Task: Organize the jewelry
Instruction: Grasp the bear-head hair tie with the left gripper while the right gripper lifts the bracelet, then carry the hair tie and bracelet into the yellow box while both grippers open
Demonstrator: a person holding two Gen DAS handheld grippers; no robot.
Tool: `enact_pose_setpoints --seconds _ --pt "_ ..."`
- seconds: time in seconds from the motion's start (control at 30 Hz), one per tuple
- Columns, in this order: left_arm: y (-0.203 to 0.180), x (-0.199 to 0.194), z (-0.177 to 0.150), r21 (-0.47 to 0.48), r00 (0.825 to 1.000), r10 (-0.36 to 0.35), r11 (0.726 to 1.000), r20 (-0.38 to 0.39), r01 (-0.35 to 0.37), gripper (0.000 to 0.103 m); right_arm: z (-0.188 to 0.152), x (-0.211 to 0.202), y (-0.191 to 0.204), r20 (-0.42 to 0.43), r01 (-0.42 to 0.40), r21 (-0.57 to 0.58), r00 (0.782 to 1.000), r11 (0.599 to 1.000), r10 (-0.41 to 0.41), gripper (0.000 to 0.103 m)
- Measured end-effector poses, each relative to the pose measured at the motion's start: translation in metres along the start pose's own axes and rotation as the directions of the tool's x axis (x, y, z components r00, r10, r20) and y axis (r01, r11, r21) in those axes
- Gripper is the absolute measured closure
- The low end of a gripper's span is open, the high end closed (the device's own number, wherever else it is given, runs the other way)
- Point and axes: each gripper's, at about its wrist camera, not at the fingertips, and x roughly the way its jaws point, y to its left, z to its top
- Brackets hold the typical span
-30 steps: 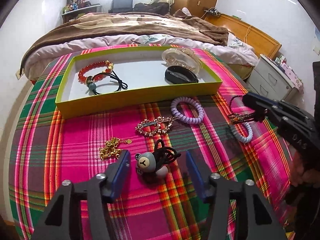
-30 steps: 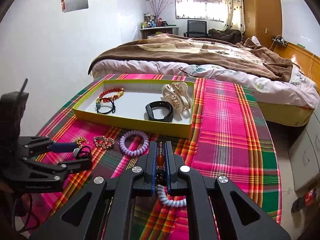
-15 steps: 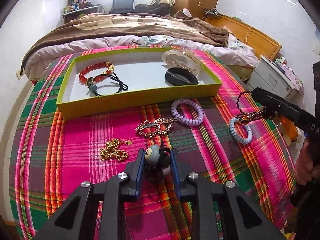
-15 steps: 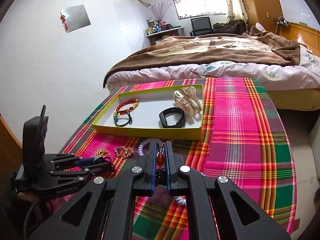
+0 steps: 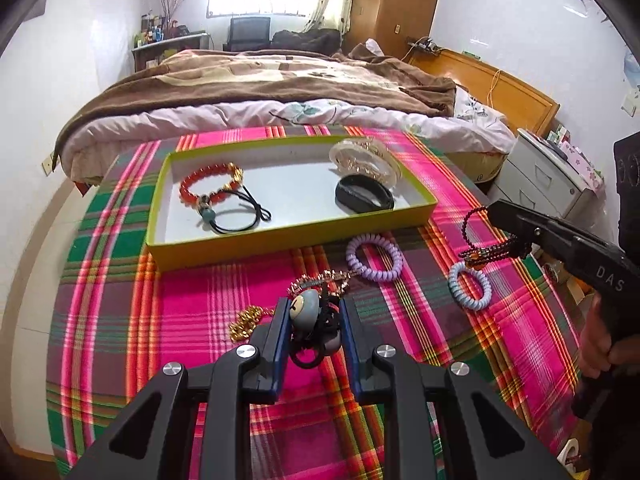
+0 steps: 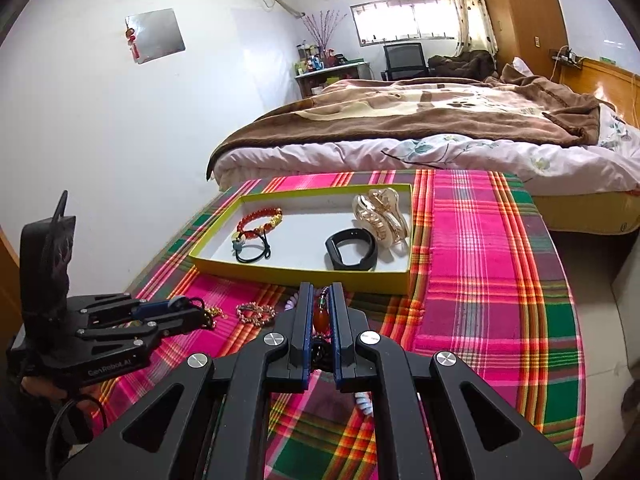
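Landmark: the yellow-green tray point(image 5: 280, 236) on the plaid cloth point(image 5: 200, 304).

Left gripper point(image 5: 314, 326): jaws drawn in on a bear hair tie point(image 5: 306, 314), grey head and black elastic pinched between the blue pads. It looks lifted just clear of the cloth, on the near side of the tray.

Right gripper point(image 6: 321, 322): jaws nearly together, gripping a dark bead bracelet point(image 5: 486, 250) with an amber bead showing between the fingers. It hangs in the air off the tray's near right corner.

Already inside the tray: red bead bracelet point(image 5: 208, 186), black hair tie point(image 5: 240, 216), black band point(image 5: 364, 198), clear hair claw point(image 5: 364, 158).

Outside, along the tray's near wall: purple coil tie point(image 5: 374, 260), pale blue coil tie point(image 5: 469, 286), gold hair clip point(image 5: 320, 280), gold chain point(image 5: 244, 320).

Step in hand, as I judge it: both picks made, carry to the tray pending. Next move calls for lifting each piece over the near wall, placing it over bare white floor, then opening. The dangling bracelet loop could snag the rim, so it needs height.
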Motion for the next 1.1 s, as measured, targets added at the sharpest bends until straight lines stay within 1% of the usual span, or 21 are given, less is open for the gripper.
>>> enact_pose_setpoints --seconds 0.3,0.57,0.87,1.1 --pt "0.01 -0.013 0.015 0.005 0.999 0.028 1.0 0.038 -0.028 0.079 0.017 0.005 0.011 0.017 0.002 -0.02 1.0 1.0 -0.002 0.095" --pt "0.029 -0.015 0.034 -0.007 0.997 0.046 0.999 0.066 -0.045 0.079 0.038 0.023 0.021 0.023 -0.006 -0.04 1.0 0.999 0.007 0.095" --pt "0.057 -0.003 0.054 -0.034 0.996 0.063 0.998 0.068 -0.061 0.079 0.065 0.06 0.034 0.003 -0.013 -0.075 1.0 0.997 0.013 0.095" --pt "0.08 0.015 0.064 -0.068 0.996 0.063 0.996 0.06 -0.059 0.079 0.081 0.102 0.037 -0.044 -0.018 -0.09 0.999 0.996 0.014 0.095"
